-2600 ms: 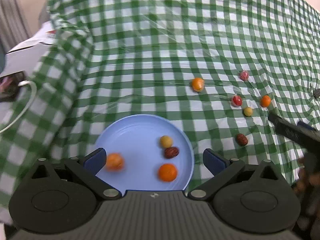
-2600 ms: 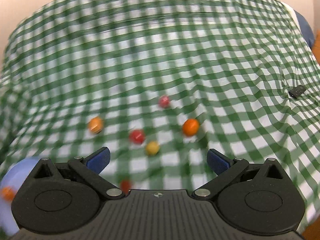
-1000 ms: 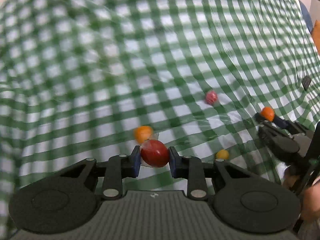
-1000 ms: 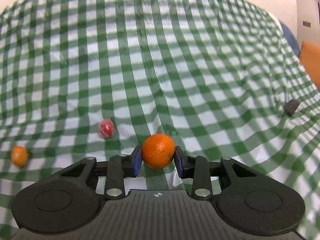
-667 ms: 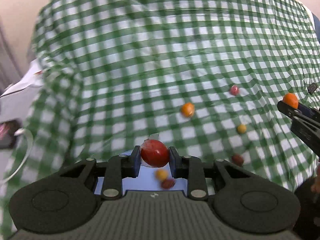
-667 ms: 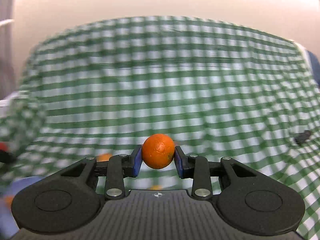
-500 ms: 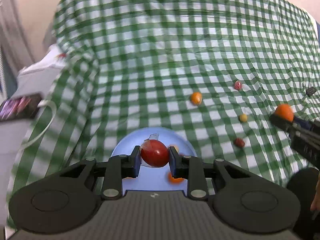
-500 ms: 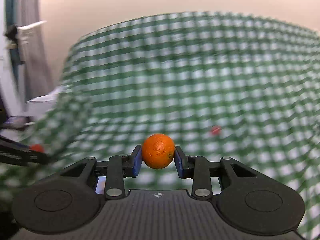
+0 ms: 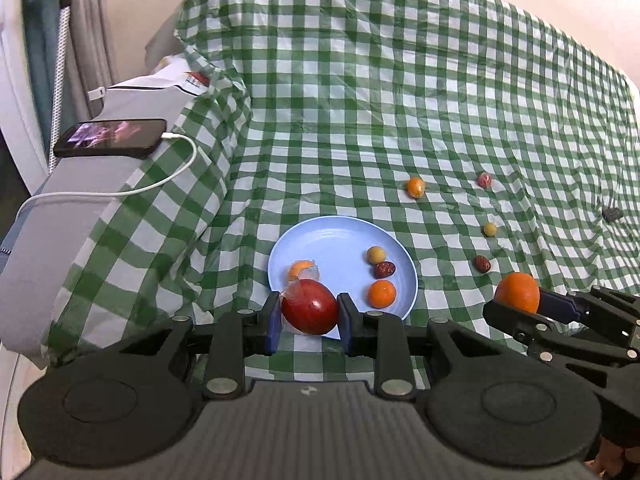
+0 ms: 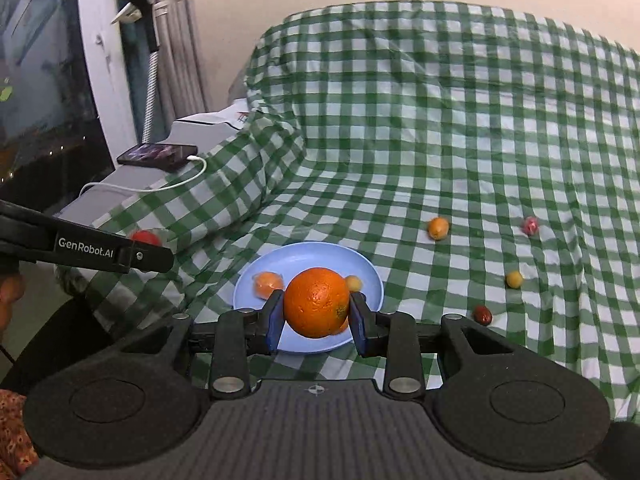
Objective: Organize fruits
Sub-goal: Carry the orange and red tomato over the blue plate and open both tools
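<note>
- At the lower centre of the left wrist view, a wrapped red fruit (image 9: 309, 306) is clamped by the left gripper (image 9: 308, 322).
- In the right wrist view, an orange (image 10: 317, 307) is pinched by the right gripper (image 10: 317, 322).
- Just beyond both, the blue plate (image 9: 320, 240) is seen; the left one is judged nearer its rim.
- Farther right, four loose fruits are scattered on the checked cloth (image 9: 400, 80).

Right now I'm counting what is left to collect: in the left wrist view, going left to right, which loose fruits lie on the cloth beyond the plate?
Orange kumquat-like fruit → dark red fruit → pinkish-red fruit → small yellow fruit.
</note>
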Available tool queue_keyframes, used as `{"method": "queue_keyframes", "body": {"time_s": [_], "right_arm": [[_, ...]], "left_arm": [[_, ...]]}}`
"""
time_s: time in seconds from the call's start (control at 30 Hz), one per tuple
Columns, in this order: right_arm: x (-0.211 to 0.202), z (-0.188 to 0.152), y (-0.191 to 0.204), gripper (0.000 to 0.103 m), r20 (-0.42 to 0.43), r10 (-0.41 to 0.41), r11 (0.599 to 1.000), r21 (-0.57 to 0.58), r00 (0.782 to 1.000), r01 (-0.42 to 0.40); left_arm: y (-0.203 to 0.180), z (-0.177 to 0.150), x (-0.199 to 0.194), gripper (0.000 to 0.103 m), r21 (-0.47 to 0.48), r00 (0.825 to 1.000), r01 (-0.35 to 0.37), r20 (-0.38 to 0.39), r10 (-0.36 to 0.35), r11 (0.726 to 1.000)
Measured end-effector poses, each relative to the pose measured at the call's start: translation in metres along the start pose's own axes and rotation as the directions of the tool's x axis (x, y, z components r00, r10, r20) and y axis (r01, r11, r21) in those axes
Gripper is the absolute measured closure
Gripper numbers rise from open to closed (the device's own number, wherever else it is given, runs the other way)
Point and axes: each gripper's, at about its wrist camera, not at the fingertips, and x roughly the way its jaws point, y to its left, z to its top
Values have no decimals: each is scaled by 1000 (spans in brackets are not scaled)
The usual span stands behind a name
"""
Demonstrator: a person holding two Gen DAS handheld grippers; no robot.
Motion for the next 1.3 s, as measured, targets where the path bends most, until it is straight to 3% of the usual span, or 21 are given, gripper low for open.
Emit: {"method": "queue_keyframes", "body": {"time_s": [0.53, 1.3], "right_arm": [[3, 2, 13, 68, -26, -1, 999, -37, 1000, 0], [33, 10, 9, 68, -79, -13, 999, -48, 997, 9]], "left_arm": [[3, 3, -2, 71, -27, 1000, 9, 12, -9, 1000], [14, 23, 32, 71, -50, 1000, 24, -8, -24, 998]]}}
